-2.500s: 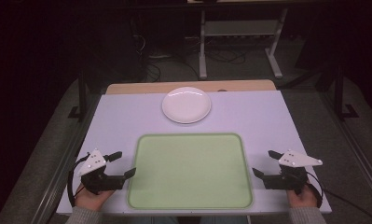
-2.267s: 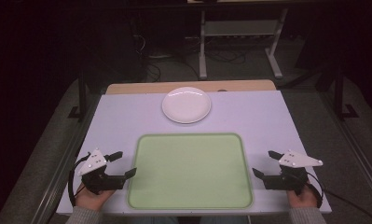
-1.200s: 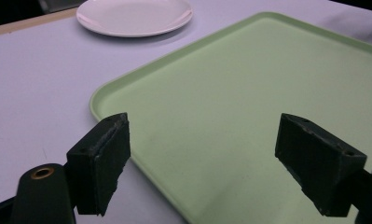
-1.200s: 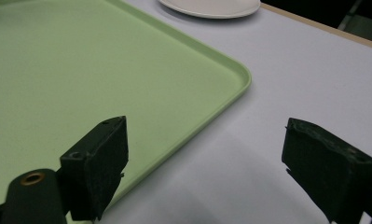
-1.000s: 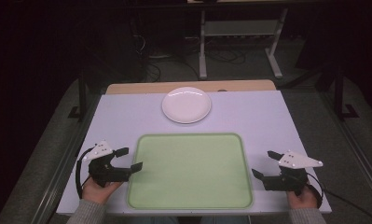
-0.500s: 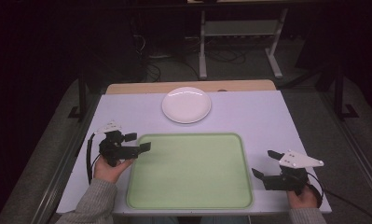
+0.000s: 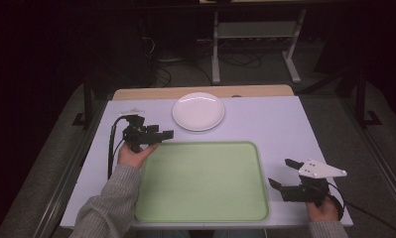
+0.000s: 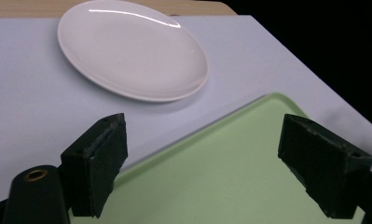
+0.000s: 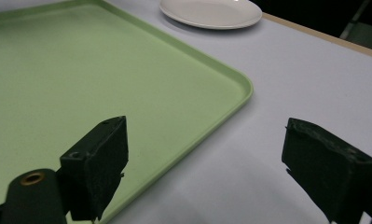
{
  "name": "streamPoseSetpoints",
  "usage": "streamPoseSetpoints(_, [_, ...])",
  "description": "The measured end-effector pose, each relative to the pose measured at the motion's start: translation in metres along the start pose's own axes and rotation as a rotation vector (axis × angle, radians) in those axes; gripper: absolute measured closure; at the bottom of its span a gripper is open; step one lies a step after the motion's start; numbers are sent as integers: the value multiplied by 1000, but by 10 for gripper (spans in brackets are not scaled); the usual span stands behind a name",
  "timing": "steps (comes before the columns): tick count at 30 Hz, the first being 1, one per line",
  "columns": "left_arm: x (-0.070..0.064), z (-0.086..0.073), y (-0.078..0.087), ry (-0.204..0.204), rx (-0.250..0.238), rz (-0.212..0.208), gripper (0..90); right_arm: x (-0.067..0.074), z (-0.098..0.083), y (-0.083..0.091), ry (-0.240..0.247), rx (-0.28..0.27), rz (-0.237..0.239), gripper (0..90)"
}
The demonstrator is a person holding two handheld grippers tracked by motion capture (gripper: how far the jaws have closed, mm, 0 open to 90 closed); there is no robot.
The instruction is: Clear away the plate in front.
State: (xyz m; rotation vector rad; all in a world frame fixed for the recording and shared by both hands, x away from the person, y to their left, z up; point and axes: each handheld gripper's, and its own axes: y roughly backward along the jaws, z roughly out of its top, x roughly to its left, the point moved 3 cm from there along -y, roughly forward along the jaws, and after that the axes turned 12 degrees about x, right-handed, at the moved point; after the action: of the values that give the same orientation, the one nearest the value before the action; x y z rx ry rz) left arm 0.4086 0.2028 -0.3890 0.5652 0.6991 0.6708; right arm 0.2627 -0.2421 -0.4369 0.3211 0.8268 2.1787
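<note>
The high view looks forward and down from above the person's side, taking in the whole table point(image 7: 285, 119) and the dark floor and stands beyond it. The left gripper view sits low and close over the table's left part, facing along its own jaws toward the plate point(image 8: 132, 49) and the tray's point(image 8: 230, 172) near corner. The right gripper view sits just as low at the near right, facing across the tray's point(image 9: 81, 84) right rim toward the far plate point(image 9: 210, 12). All three views share the plate point(image 7: 198, 111) and the tray point(image 7: 205, 181)
</note>
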Motion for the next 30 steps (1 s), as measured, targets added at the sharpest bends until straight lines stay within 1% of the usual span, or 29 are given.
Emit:
streamPoseSetpoints(3, [2, 8, -4, 10, 0, 9, 155, 0, 0, 0, 0, -3, 3, 137])
streamPoseSetpoints(4, [4, 15, -8, 30, 2, -2, 156, 0, 0, 0, 3, -4, 4, 137])
streamPoseSetpoints(5, [4, 15, -8, 30, 2, -2, 156, 0, 1, 0, 4, -6, 5, 137])
streamPoseSetpoints(6, [6, 19, -10, 51, -4, -19, 156, 0, 1, 0, 4, -6, 5, 137])
streamPoseSetpoints(7, [11, 26, -14, 87, -13, -40, 156, 0, 1, 1, 4, -10, 7, 137])
streamPoseSetpoints(8, [11, 26, -14, 87, -13, -40, 156, 0, 1, 1, 4, -10, 7, 137])
streamPoseSetpoints(9, [14, 32, -18, 115, -19, -39, 156, 0, 1, 0, 7, -12, 8, 137])
streamPoseSetpoints(10, [14, 32, -18, 115, -19, -39, 158, 0, 1, 0, 7, -12, 8, 137])
streamPoseSetpoints(14, [21, 42, -25, 170, -30, -50, 177, 0, 2, 1, 5, -17, 12, 137])
streamPoseSetpoints(15, [22, 44, -27, 188, -36, -52, 189, 0, 2, 1, 6, -19, 13, 137])
streamPoseSetpoints(16, [27, 45, -33, 234, -41, -66, 203, -1, 2, 1, 7, -21, 14, 137])
streamPoseSetpoints(17, [27, 45, -33, 234, -41, -66, 203, -1, 2, 1, 7, -21, 14, 137])
streamPoseSetpoints(20, [34, 46, -45, 295, -16, -65, 204, -1, 2, 1, 7, -24, 16, 137])
streamPoseSetpoints(23, [41, 46, -57, 338, 8, -49, 215, 0, 3, 1, 8, -26, 19, 137])
streamPoseSetpoints(24, [44, 46, -60, 358, 11, -51, 220, 0, 3, 1, 7, -27, 20, 137])
streamPoseSetpoints(25, [46, 46, -63, 384, 12, -55, 248, -1, 3, 2, 6, -29, 21, 137])
streamPoseSetpoints(26, [48, 46, -67, 409, 11, -57, 248, -1, 3, 2, 6, -29, 21, 137])
streamPoseSetpoints(28, [52, 46, -73, 456, 4, -74, 257, -1, 3, 2, 5, -30, 23, 137])
streamPoseSetpoints(30, [57, 45, -77, 504, -3, -59, 279, -1, 3, 2, 5, -32, 25, 137])
